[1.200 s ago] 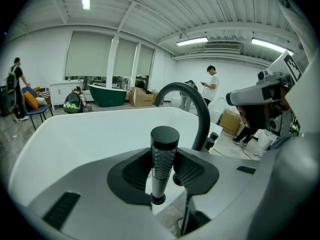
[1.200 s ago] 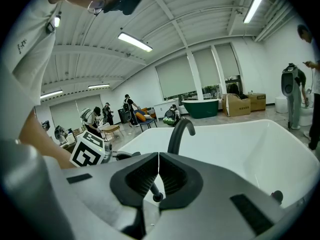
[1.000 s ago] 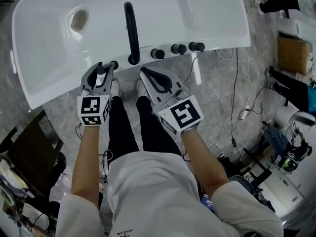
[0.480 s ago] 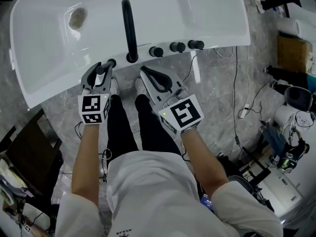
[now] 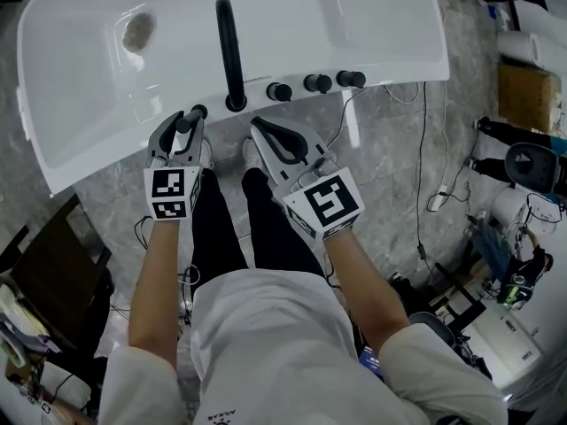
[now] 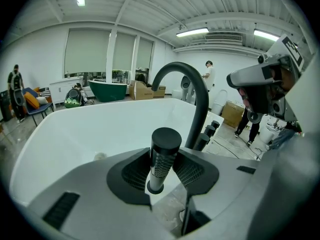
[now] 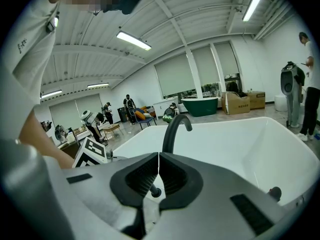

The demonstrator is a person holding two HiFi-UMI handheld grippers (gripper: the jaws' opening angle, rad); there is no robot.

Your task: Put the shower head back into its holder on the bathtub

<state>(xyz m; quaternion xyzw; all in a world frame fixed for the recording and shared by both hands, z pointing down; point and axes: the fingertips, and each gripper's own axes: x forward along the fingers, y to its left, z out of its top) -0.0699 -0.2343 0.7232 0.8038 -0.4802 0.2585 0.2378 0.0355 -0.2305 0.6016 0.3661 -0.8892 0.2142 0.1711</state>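
The shower head (image 6: 161, 151) stands upright between the jaws of my left tongs (image 6: 162, 170), whose ribbed pads pinch its knurled grip just below the cap. Its collared foot sits low between the pads, at the bathtub rim (image 5: 106, 162). I can't tell whether it is fully seated in the holder, because the pads crowd that spot. So I'd press straight down along the handle's axis, without tilting, and spread the jaws only once it stands without my support. Just right of the left tongs rises the black spout (image 6: 198, 89), so I'd withdraw away from it. My right tongs (image 7: 158, 156) are pressed together, empty, beside the left ones.
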